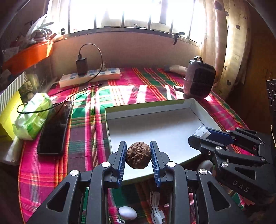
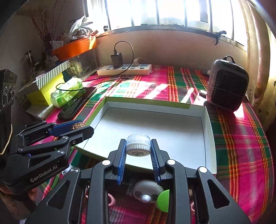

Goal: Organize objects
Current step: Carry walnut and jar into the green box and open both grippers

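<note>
Closest under the left gripper point(image 1: 138, 156) lie a white egg-shaped thing point(image 1: 127, 212) and a coiled white cable point(image 1: 157, 210) on the plaid cloth point(image 1: 82, 137); only the right wrist view shows a round white gadget point(image 2: 146, 191) with a green disc point(image 2: 163, 199) beneath the right gripper point(image 2: 138, 148). The left jaws are clamped on a wrinkled brown walnut point(image 1: 138, 156), the right jaws on a small clear jar with a ribbed white cap point(image 2: 138, 146), both held over the near edge of the shallow white cardboard tray point(image 1: 155, 110). Left of the left jaws lie a glossy black phone point(image 1: 55, 127) and a soft green tissue pack point(image 1: 32, 117). Beyond the tray stand a dark rounded heater point(image 1: 200, 79) to the right and a white power strip point(image 1: 89, 77) with a black charger, under a bright barred window point(image 1: 138, 13).
</note>
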`<state>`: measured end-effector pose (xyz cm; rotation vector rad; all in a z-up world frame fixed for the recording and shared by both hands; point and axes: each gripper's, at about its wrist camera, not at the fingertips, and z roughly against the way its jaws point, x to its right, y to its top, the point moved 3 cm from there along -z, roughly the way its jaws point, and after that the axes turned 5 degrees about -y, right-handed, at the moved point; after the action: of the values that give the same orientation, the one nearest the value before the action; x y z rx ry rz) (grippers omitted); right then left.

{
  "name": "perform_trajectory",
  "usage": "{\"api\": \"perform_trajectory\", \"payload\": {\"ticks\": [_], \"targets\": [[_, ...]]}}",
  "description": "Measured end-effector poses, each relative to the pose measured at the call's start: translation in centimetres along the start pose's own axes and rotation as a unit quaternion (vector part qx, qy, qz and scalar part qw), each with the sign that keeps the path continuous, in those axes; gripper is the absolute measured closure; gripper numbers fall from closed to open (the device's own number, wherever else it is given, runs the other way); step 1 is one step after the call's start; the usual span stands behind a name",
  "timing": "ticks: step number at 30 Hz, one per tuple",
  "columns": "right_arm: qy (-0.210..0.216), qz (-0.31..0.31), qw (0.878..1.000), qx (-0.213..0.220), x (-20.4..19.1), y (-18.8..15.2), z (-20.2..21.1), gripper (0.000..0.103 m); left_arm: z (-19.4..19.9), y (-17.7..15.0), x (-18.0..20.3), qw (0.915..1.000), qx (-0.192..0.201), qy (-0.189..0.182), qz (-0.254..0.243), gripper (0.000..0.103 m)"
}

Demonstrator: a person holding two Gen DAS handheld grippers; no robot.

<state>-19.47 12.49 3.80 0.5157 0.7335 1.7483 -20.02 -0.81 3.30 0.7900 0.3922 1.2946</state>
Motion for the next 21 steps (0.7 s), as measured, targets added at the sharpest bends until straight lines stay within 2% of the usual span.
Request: {"api": "perform_trajectory", "payload": {"ticks": [12, 21], "targets": [[-0.016, -0.004, 1.000, -0.024, 1.4, 2.7, -4.3, 0.074, -4.0, 2.9, -1.2, 0.9997, -0.017, 0.019, 0.001, 0.077], [-0.020, -0.011, 0.999, -0.048, 2.0, 3.7, -7.5, 0.074, -6.9, 3.6, -1.5, 0.9990, -0.037, 0.027, 0.000, 0.077]]}}
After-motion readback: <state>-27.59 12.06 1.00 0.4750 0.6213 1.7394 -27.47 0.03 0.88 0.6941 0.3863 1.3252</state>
